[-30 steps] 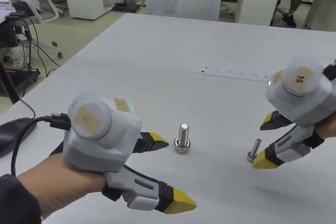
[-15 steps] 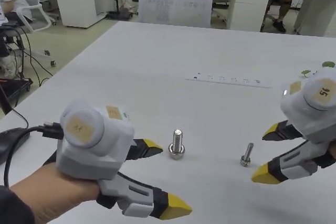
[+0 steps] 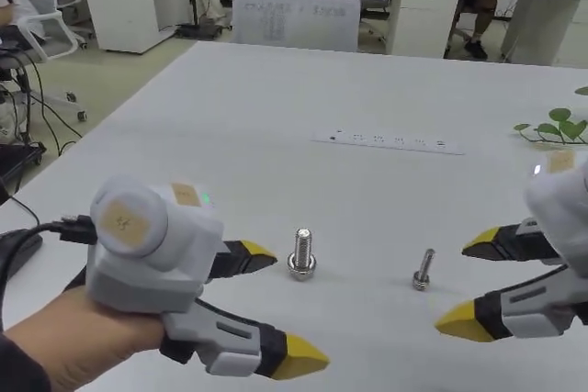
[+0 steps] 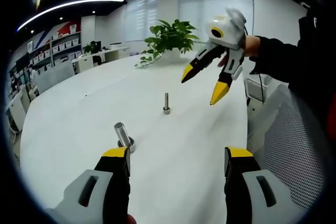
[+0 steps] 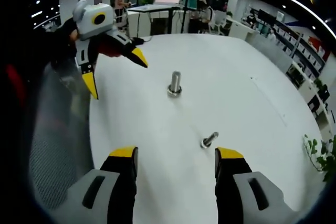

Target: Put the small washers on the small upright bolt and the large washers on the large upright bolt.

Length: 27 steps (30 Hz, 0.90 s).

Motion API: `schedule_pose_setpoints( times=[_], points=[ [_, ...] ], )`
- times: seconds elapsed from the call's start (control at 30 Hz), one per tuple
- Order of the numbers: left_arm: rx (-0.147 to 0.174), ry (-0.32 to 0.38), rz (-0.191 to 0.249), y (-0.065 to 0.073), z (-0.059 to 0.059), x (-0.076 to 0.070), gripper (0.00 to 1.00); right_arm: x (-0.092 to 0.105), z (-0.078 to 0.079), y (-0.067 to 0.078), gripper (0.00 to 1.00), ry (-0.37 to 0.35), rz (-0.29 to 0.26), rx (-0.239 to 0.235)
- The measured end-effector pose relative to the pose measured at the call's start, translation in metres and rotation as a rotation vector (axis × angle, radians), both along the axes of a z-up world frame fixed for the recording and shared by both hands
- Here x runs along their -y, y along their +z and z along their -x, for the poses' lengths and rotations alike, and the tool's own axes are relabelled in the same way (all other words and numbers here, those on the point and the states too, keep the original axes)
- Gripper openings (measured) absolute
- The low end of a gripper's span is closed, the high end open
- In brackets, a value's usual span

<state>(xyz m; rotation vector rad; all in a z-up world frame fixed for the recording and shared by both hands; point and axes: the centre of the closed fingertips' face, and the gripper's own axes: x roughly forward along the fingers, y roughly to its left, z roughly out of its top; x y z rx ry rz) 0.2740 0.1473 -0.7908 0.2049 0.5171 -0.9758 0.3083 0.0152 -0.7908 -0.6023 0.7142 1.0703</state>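
A large upright bolt (image 3: 302, 254) stands on the white table, and a small upright bolt (image 3: 423, 269) stands to its right. My left gripper (image 3: 277, 305) hovers open just left of the large bolt (image 4: 123, 136), jaws wide apart and holding nothing. My right gripper (image 3: 476, 282) hangs open to the right of the small bolt (image 5: 209, 140), also holding nothing. In the left gripper view the right gripper (image 4: 203, 83) floats above and beyond the small bolt (image 4: 166, 103). The right gripper view shows the left gripper (image 5: 113, 69) left of the large bolt (image 5: 175, 85). No washers are visible.
A white power strip (image 3: 389, 142) lies on the table (image 3: 276, 117) behind the bolts. A potted plant's leaves (image 3: 556, 124) reach in at the right edge. A black cable (image 3: 41, 231) trails from the left gripper. Chairs, desks and seated people fill the room behind.
My view has tilted, so everything sits lower and further left in frame. The right gripper has slid right and down, away from the small bolt it was almost touching. Both grippers stay open.
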Motion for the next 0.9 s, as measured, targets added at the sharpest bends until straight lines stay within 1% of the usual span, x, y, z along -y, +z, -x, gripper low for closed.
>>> schedule_pose_setpoints(
  times=[0.1, 0.2, 0.27, 0.33, 0.37, 0.43, 0.47, 0.5, 0.57, 0.6, 0.63, 0.8, 0.9],
  points=[
    [0.003, 0.005, 0.003, 0.001, -0.001, -0.001, 0.73, 0.0, 0.005, -0.001, 0.6, -0.021, -0.032, -0.001],
    [0.002, 0.006, 0.004, 0.001, -0.001, -0.002, 0.73, -0.001, 0.01, -0.001, 0.6, -0.039, -0.079, 0.001],
    [0.001, 0.005, 0.005, 0.001, 0.0, -0.002, 0.73, -0.002, 0.014, 0.0, 0.61, -0.047, -0.131, 0.002],
    [-0.001, 0.005, 0.006, 0.001, 0.0, -0.002, 0.73, -0.001, 0.018, 0.0, 0.62, -0.054, -0.169, -0.002],
    [-0.002, 0.004, 0.006, 0.001, 0.001, -0.002, 0.73, 0.0, 0.018, -0.001, 0.62, -0.059, -0.183, 0.008],
    [-0.004, 0.003, 0.007, 0.0, 0.001, -0.002, 0.73, 0.003, 0.019, -0.002, 0.62, -0.073, -0.195, 0.015],
    [-0.004, 0.003, 0.007, 0.0, 0.001, -0.002, 0.73, 0.002, 0.019, -0.002, 0.62, -0.073, -0.209, 0.023],
    [-0.006, 0.002, 0.008, 0.0, 0.001, -0.002, 0.73, 0.001, 0.019, 0.001, 0.62, -0.076, -0.24, 0.04],
    [-0.006, 0.004, 0.009, 0.001, 0.001, -0.003, 0.73, 0.001, 0.021, 0.001, 0.63, -0.08, -0.261, 0.043],
    [-0.006, 0.006, 0.011, 0.001, 0.001, -0.003, 0.73, -0.001, 0.021, 0.002, 0.64, -0.075, -0.275, 0.056],
    [-0.006, 0.008, 0.014, 0.001, 0.0, -0.004, 0.73, -0.001, 0.021, 0.002, 0.64, -0.076, -0.285, 0.07],
    [-0.004, 0.017, 0.022, 0.002, -0.001, -0.007, 0.73, -0.002, 0.023, -0.002, 0.65, -0.08, -0.286, 0.062],
    [-0.004, 0.022, 0.028, 0.003, -0.002, -0.009, 0.73, -0.001, 0.022, -0.002, 0.65, -0.091, -0.291, 0.063]
  ],
)
